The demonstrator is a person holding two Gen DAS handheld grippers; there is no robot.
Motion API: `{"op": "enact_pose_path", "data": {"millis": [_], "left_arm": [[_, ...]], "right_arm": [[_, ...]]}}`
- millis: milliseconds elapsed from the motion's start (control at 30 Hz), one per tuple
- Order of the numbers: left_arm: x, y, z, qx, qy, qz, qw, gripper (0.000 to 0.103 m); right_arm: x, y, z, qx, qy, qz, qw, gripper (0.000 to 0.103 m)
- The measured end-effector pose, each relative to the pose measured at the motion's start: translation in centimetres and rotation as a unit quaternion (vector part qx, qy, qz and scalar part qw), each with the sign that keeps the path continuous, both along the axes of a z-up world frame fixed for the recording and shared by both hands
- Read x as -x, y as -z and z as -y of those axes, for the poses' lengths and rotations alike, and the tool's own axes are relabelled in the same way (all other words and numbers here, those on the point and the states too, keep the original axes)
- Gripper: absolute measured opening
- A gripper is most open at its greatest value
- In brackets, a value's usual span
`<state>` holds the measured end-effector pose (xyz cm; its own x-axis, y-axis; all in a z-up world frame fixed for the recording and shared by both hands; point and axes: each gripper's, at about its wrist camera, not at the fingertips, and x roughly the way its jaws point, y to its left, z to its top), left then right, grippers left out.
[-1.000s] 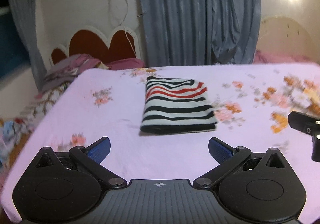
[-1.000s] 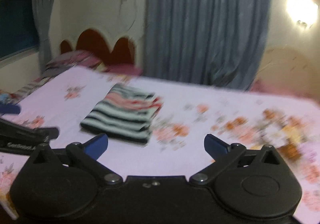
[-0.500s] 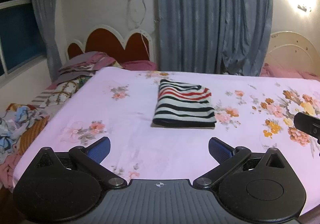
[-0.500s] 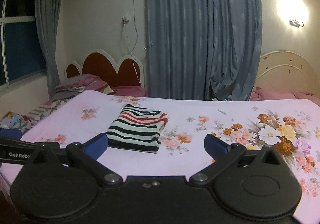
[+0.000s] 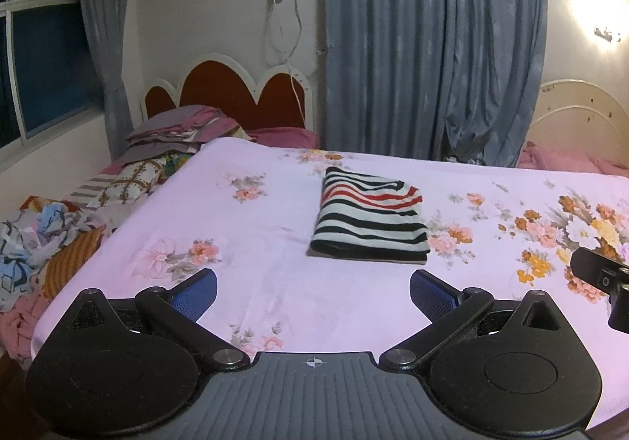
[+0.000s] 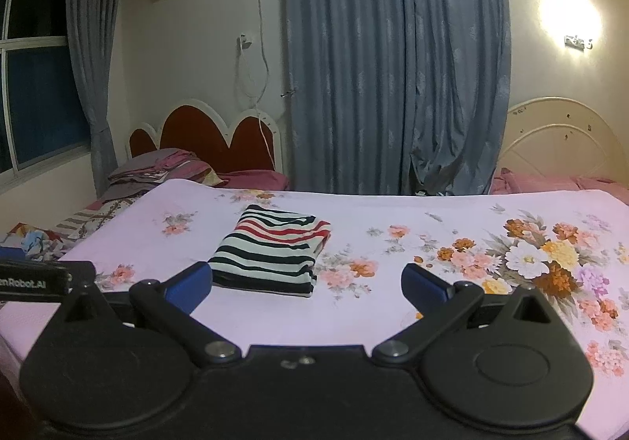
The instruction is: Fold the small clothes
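On the bed (image 5: pixel 243 243), near the middle of the pink flower sheet, lies a folded shirt (image 5: pixel 369 222). It has black, white and red stripes. It lies flat in a neat block, with its thick folded edge toward the near edge of the bed. The red stripes are on its far part.

The left tool (image 5: pixel 313 288) is above the near edge of the bed, and the shirt is in front of it, a bit to the right. Its blue fingers (image 5: pixel 196 294) are wide apart. It holds nothing and does not touch the shirt.

The right tool (image 6: pixel 306 283) is also above the near edge. Its blue fingers (image 6: pixel 422 285) are wide apart too, and it holds nothing. From this side the shirt (image 6: pixel 275 249) shows just past the left finger, apart from it.

A black bit of the right tool (image 5: pixel 601 279) shows at the right edge of the left view. A black bit of the left tool (image 6: pixel 35 279) shows at the left edge of the right view.

A pile of clothes (image 5: pixel 47 239) lies past the left edge of the bed. Blue curtains (image 5: pixel 432 47) hang behind the far edge. A lamp (image 6: pixel 570 19) glows on the wall at the right.
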<state>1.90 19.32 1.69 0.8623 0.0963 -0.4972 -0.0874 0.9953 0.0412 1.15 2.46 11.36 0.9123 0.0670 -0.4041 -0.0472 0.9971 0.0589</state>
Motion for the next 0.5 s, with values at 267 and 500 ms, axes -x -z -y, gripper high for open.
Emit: {"op": "enact_pose_path", "data": {"millis": [267,500], "left_arm": [[0.25,0.04,-0.27,0.002,-0.009,0.005,0.9999,0.103],[0.04,0.12,-0.31,0.001,-0.011,0.005,0.9999,0.103]], "right_arm": [[-0.25,0.53,0.12,-0.008,0.004,-0.009,1.0,0.102],[-0.49,0.75,0.11,-0.01,0.002,-0.015,1.0,0.102]]}}
